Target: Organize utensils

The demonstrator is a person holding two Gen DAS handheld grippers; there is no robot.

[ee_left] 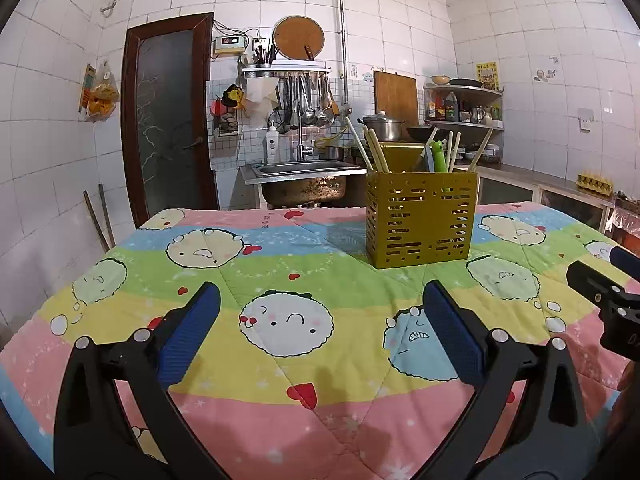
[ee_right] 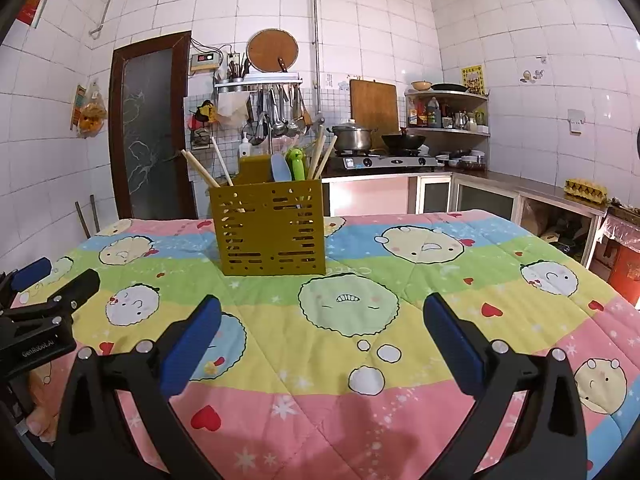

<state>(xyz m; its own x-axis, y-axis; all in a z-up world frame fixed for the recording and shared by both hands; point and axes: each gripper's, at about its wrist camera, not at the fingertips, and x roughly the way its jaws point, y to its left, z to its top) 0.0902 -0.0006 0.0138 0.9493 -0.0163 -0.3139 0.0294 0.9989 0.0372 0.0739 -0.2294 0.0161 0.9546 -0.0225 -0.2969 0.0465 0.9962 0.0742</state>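
Our left gripper (ee_left: 320, 332) and right gripper (ee_right: 322, 336) hover above the cartoon-print quilt (ee_left: 280, 380), jaws spread wide and holding nothing. Ahead of us the slotted yellow utensil caddy (ee_left: 420, 220) stands upright on the quilt, with wooden chopsticks (ee_left: 376, 152), a green-handled utensil (ee_right: 297, 164) and a blue one (ee_right: 280, 168) rising from it

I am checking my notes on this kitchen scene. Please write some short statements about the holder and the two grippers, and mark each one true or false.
1. The yellow utensil holder stands upright on the quilt. True.
2. The left gripper is shut on a chopstick. False: it is open and empty.
3. The chopsticks are in the holder. True.
4. The right gripper touches the holder. False: it is apart from it and open.
5. The holder is empty. False: a green utensil also stands inside.
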